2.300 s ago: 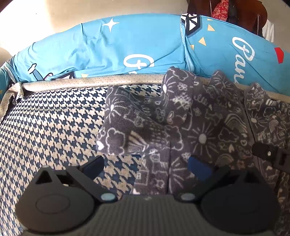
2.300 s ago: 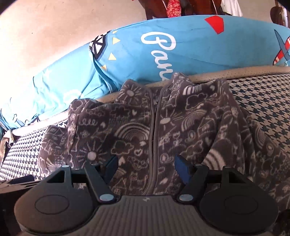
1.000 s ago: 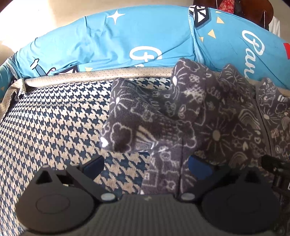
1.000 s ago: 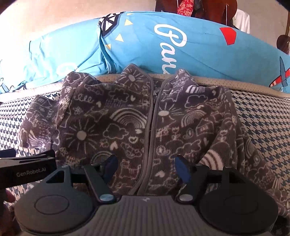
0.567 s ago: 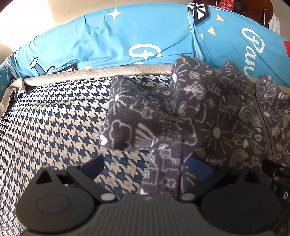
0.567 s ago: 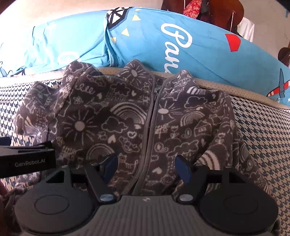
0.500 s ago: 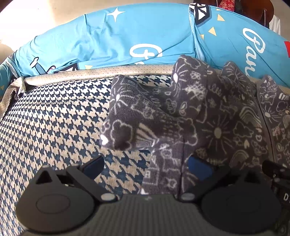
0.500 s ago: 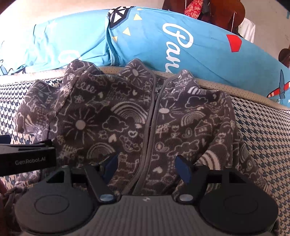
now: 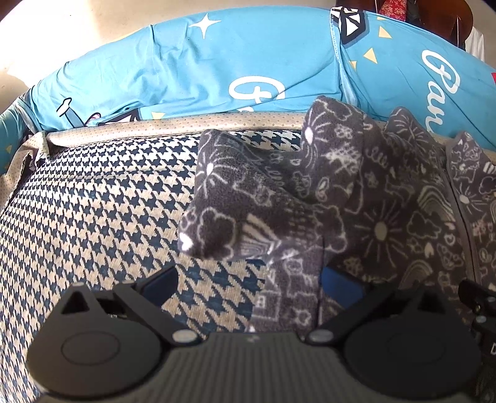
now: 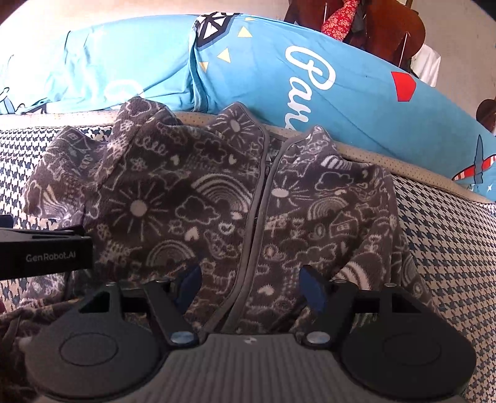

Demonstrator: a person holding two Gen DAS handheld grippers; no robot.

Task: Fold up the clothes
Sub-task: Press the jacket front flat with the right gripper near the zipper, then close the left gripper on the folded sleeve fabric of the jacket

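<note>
1. Jacket (image 10: 217, 198): we see a dark grey fleece with white doodles of suns, rainbows and clouds, lying front-up on the houndstooth mattress (image 9: 93, 201), its zip (image 10: 257, 210) closed and running up the middle to the collar.
2. Its collar end lies against the blue pillow (image 10: 325, 62) at the far edge of the mattress; a second blue pillow (image 9: 186, 62) lies beside that one, to the left.
3. One sleeve (image 9: 235, 198) is bunched and lifted into a hump on the jacket's left side, its cuff end pointing out over the bare mattress.
4. Our left gripper (image 9: 248, 280) is spread wide, one finger over bare houndstooth and the other over the jacket's lower edge; a strip of the fleece hem lies between them, and nothing is pinched.
5. Our right gripper (image 10: 251, 283) is also spread, straddling the zip low on the jacket; we cannot tell whether the fingertips touch the fabric.
6. In the right wrist view, the left gripper's body crosses the left edge above the sleeve area.
7. Behind the pillows we see dark wooden furniture (image 10: 387, 28) with a red patterned cloth (image 10: 338, 21) hanging on it.
</note>
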